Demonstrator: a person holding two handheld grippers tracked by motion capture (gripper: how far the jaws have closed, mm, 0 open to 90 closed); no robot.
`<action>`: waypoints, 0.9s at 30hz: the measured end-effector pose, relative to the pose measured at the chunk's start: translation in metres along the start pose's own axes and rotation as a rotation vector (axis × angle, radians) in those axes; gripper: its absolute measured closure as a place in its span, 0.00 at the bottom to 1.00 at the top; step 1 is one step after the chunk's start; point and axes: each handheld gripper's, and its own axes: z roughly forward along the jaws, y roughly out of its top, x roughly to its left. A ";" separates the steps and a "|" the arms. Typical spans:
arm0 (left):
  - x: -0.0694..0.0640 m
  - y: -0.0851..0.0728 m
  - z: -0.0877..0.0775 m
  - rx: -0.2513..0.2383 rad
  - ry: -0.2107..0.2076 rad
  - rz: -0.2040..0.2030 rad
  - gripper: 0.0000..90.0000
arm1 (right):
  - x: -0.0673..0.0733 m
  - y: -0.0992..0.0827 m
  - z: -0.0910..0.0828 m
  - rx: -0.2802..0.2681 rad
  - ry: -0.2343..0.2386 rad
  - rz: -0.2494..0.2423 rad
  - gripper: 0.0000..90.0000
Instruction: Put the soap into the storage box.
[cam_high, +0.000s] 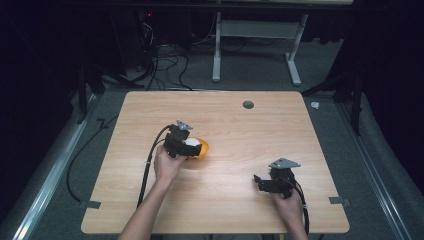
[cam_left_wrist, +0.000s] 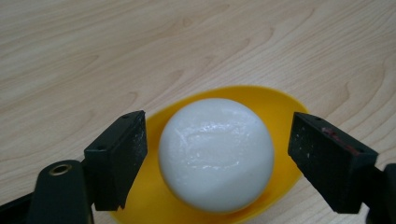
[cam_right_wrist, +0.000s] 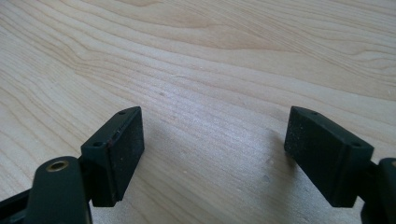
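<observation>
Where the left gripper (cam_left_wrist: 215, 154) hangs over the table (cam_high: 235, 130), its jaws stand wide apart with a white ball (cam_left_wrist: 215, 154) between them, a gap showing on either side so that neither jaw touches it. The ball is smooth and glossy, nearly round, with faint ripples of reflected light across its top. It sits in a yellow dish (cam_left_wrist: 275, 112), a shallow, oval-looking thing of plain bright plastic whose rim curves out beyond the ball on the far side and runs under both jaws. From the high view the dish (cam_high: 201, 147) shows as an orange-yellow patch just past the left gripper (cam_high: 186, 145), with the ball (cam_high: 192, 142) a pale spot tucked against the black jaws; the left hand (cam_high: 168, 166) grips the tool from behind, its cable trailing back toward the table's near edge.

The right gripper (cam_high: 260, 184) is well apart from the dish, near the table's right front corner, held in the right hand (cam_high: 288, 206). In its own view the right gripper (cam_right_wrist: 212, 154) is released too, jaws spread wide, with bare pale wood grain between and ahead of them.

A small dark round hole (cam_high: 248, 104) sits in the table far beyond both grippers.
</observation>
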 end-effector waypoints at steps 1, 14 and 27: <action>0.003 0.000 -0.002 -0.013 -0.003 -0.012 0.23 | 0.000 0.000 0.000 0.000 0.000 -0.001 0.23; 0.003 0.001 -0.014 -0.055 -0.030 -0.021 0.22 | 0.000 0.000 0.000 0.001 0.000 -0.003 0.23; 0.007 0.001 -0.033 -0.087 -0.017 -0.020 0.22 | 0.000 0.000 0.000 0.000 -0.002 -0.002 0.23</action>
